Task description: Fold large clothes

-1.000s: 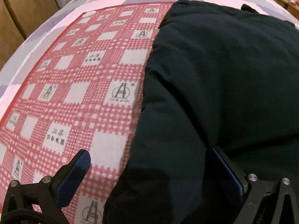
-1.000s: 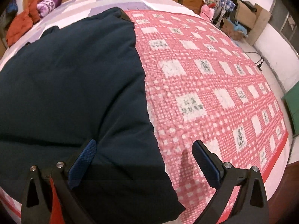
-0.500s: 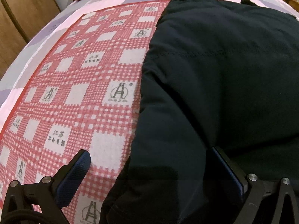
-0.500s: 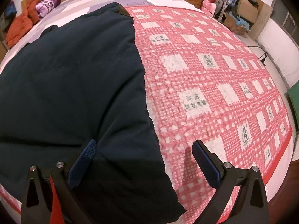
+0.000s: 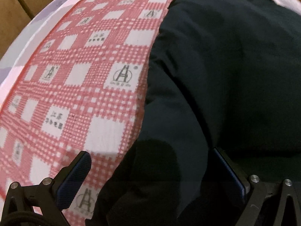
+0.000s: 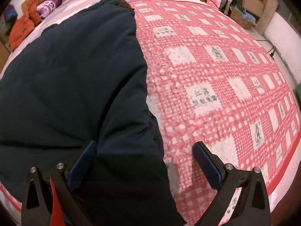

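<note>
A large dark navy padded garment [image 5: 225, 75] lies flat on a red-and-white checked blanket [image 5: 84, 86]. In the left wrist view its left edge runs down between my fingers. My left gripper [image 5: 150, 167] is open just above that near-left edge, holding nothing. In the right wrist view the same garment [image 6: 75, 75] fills the left half, its right edge running down the blanket [image 6: 216, 75]. My right gripper [image 6: 144, 160] is open over the near-right edge, empty.
The blanket covers a bed with a pink and purple sheet [image 5: 37, 28]. An orange garment [image 6: 20, 30] and a purple bundle [image 6: 49, 3] lie at the head of the bed. Cardboard boxes [image 6: 257, 1] and clutter stand on the floor at the right.
Both grippers have moved forward and lower toward the garment's near edge, which looks larger now. Both stay open and the garment has not moved.
</note>
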